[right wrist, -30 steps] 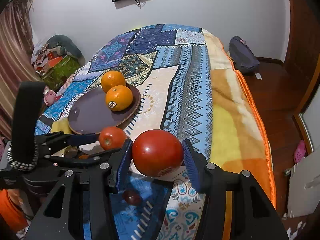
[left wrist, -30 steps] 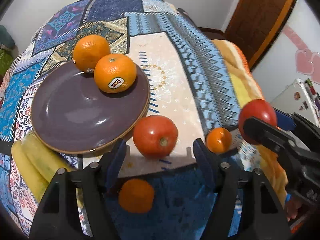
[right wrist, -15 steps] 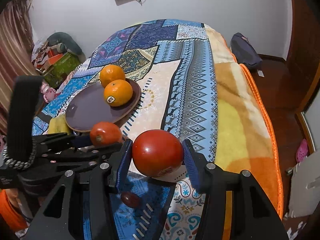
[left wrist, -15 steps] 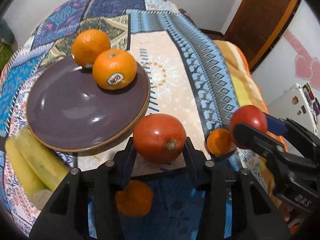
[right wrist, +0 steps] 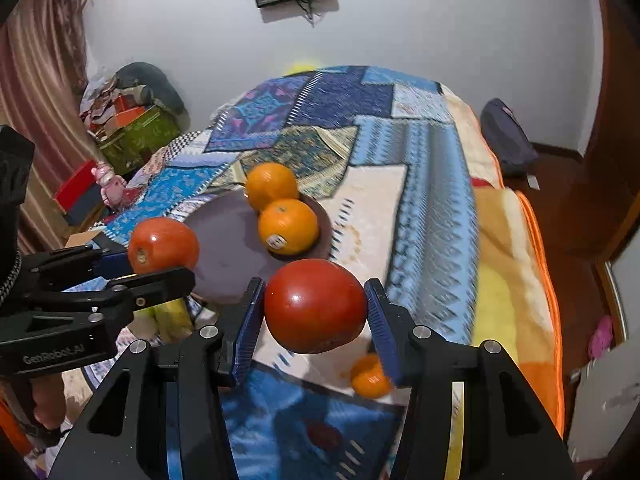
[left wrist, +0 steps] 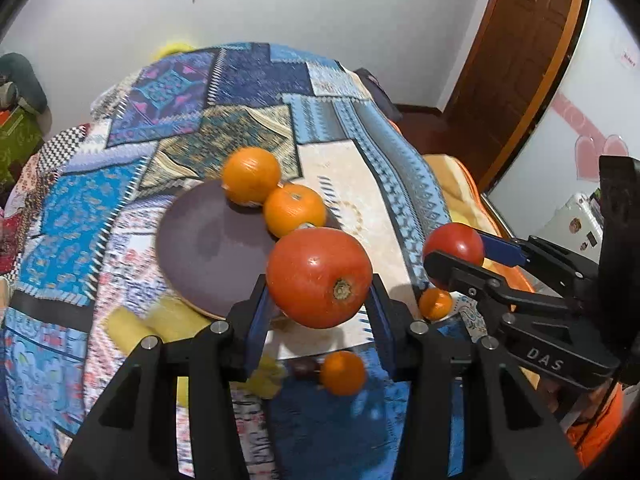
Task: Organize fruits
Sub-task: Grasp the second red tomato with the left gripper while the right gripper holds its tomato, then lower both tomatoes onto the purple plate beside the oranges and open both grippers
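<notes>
Tomato [left wrist: 319, 277] clamped in left gripper [left wrist: 318, 316], another tomato [right wrist: 315, 306] in right gripper [right wrist: 316, 320], half-hiding small orange [right wrist: 370, 376] beneath.

Each black plastic hand-held gripper [left wrist: 318, 312] [right wrist: 316, 320] carries ribbed blue finger pads [right wrist: 248, 326], silver screws [left wrist: 219, 327] and white lettering [left wrist: 544, 359].

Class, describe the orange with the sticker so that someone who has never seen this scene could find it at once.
Start at the round dark purple plate on the patterned blanket. Two oranges sit together near its far rim. The sticker orange is the nearer one; unlike the plain orange behind it, it bears a small white label low on its front.
</notes>
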